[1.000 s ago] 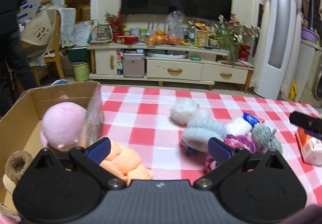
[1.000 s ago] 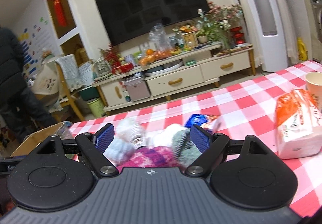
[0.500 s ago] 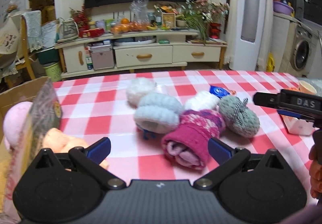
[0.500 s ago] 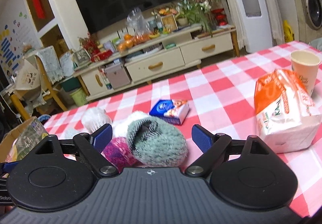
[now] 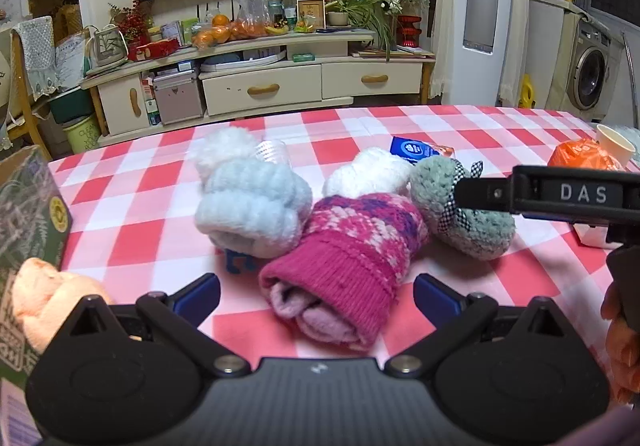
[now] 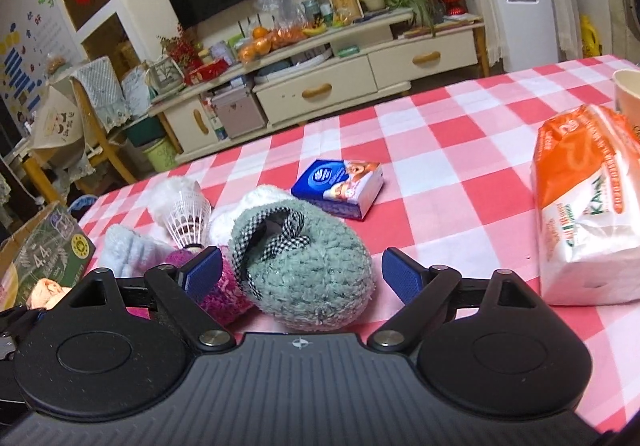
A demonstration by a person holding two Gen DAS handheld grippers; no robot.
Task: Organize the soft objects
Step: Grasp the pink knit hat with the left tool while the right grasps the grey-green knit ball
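On the tabletop (image 5: 132, 185), which has a red and white checked cloth, several soft objects lie together in one group. The left gripper (image 5: 316, 292) has its two fingers wide apart, and the magenta knitted sock roll (image 5: 344, 266) lies between them, not touched by the pads. Just behind it, touching it, are the pale blue fluffy roll (image 5: 252, 205) and a white fluffy roll (image 5: 368, 171). The right gripper (image 6: 302, 272) is also spread apart, and the grey-green knitted slipper (image 6: 308, 266) with a checked ribbon sits between its fingers, with a gap on the right side. A shuttlecock (image 6: 186, 213) rests behind the pile. A small blue tissue pack (image 6: 338, 187) lies beyond the slipper, and a large orange tissue pack (image 6: 584, 221) is well to the right. At the far left edge stands a cardboard box (image 6: 44, 250) with an orange soft thing (image 5: 44, 298) in it.
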